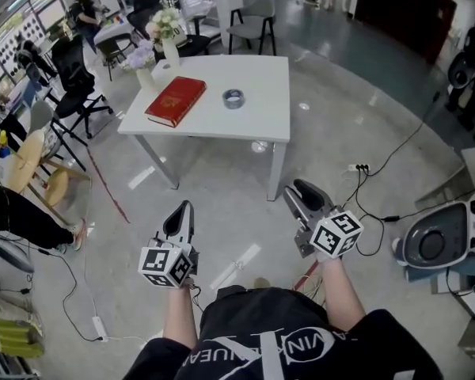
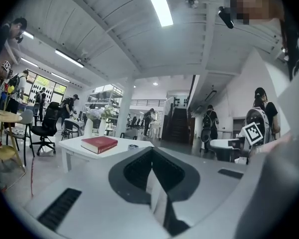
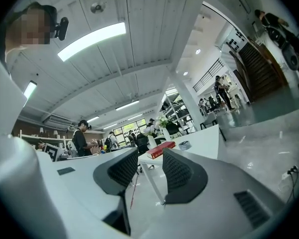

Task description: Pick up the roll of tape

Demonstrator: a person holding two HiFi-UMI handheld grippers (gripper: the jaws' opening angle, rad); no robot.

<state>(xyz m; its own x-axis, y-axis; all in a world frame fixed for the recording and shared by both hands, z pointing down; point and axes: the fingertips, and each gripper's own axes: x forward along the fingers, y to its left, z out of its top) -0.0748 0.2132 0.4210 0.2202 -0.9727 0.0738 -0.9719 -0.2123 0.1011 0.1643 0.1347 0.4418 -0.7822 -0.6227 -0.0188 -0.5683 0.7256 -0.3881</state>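
The left hand-held gripper (image 2: 152, 169) has its jaws pressed together, plain in its own view; the right hand-held gripper (image 3: 149, 157) stands part open, empty. Only the head view shows both held low over the floor (image 1: 229, 228), well short of the table (image 1: 257, 121), where the tape (image 1: 233, 98) lies beside a red book (image 1: 176, 100)

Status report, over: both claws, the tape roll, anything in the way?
Left claw shut, empty. Right claw open, empty. Roll of tape on white table, untouched. Red book lies beside it, apart, not blocking.
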